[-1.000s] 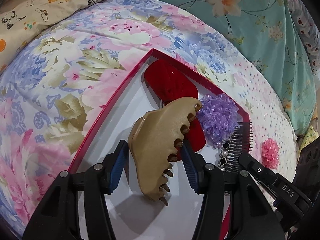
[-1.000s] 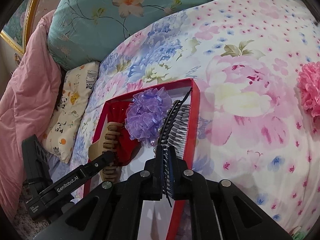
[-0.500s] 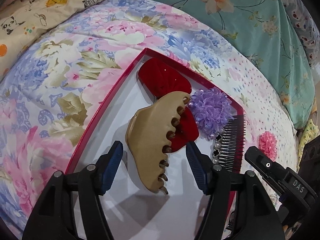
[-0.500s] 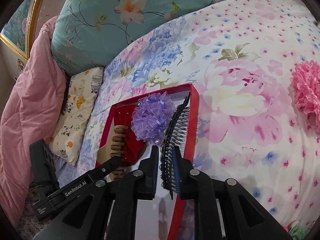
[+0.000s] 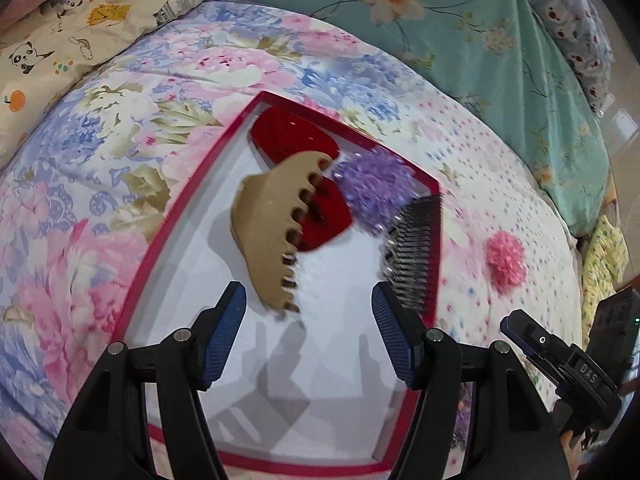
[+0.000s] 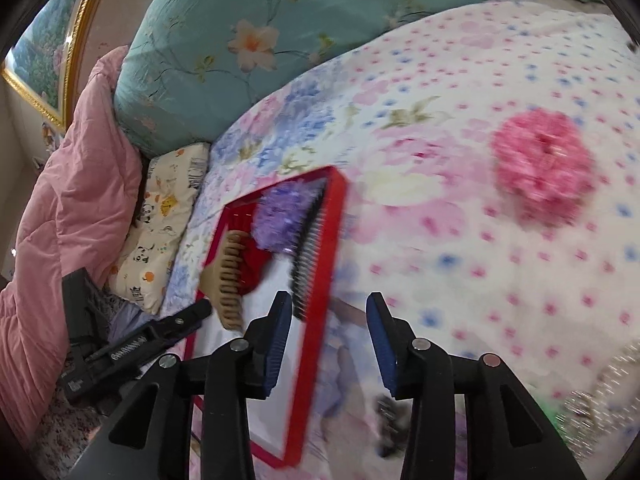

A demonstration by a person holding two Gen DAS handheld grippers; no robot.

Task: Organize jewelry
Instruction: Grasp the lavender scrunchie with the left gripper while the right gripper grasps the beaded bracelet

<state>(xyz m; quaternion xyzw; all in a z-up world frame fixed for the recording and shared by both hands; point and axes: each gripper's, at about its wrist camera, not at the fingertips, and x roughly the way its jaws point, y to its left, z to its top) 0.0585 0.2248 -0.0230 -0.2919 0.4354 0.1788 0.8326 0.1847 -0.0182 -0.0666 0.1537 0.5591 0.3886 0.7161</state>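
A red-rimmed tray with a white floor lies on the flowered bedspread. In it rest a tan claw clip, a red clip, a purple scrunchie and a black comb along the right rim. My left gripper stands open just short of the tan clip, holding nothing. My right gripper hovers over the tray's right rim, its jaws opening with nothing between them. A pink scrunchie lies on the bedspread to the right.
A teal flowered pillow lies behind the tray, a cartoon-print pillow and a pink quilt to the left. Something silvery and beaded lies at the near right edge.
The left gripper has let go of the tan clip and drawn back. The right gripper has released the black comb into the tray, opened, and pulled back to the right.
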